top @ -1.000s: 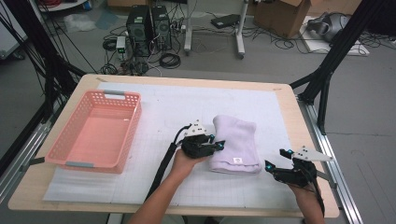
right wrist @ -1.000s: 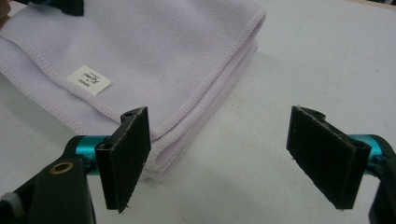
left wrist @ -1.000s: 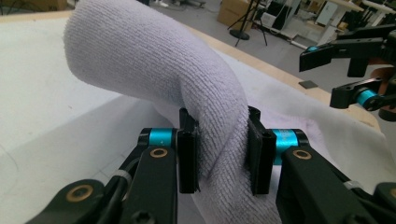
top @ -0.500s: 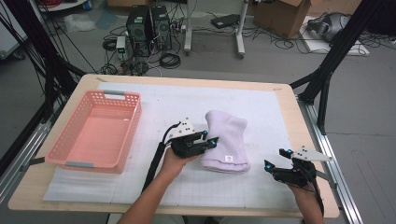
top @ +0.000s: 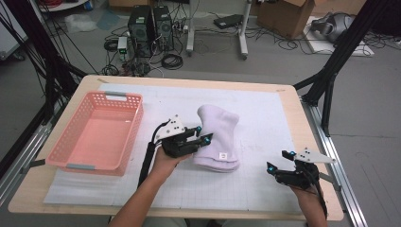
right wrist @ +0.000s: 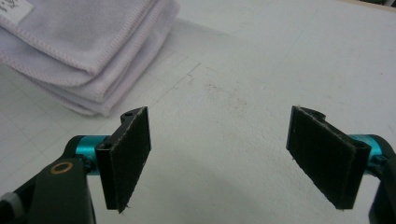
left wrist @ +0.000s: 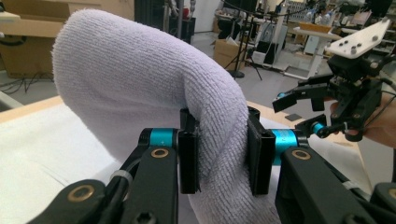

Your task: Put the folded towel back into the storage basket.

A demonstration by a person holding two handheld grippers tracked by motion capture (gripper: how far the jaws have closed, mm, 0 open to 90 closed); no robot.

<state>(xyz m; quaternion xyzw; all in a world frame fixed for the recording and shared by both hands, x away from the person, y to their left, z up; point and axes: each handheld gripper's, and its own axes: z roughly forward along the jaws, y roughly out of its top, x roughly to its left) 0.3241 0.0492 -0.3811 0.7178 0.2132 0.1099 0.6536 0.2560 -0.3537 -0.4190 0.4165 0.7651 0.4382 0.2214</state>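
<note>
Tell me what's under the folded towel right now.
The folded towel lies on the white mat, with the left gripper clamped on its near edge and part of it lifted. Whatever sits beneath the rest is covered by the cloth. The right gripper is open nearby.

Towel point(left wrist: 140, 93): lower end cut off by the bottom edge of the left gripper view, near fold masks the desk behind. Label point(top: 221, 155) print too small to read. Right gripper view crops the towel at top left
</note>
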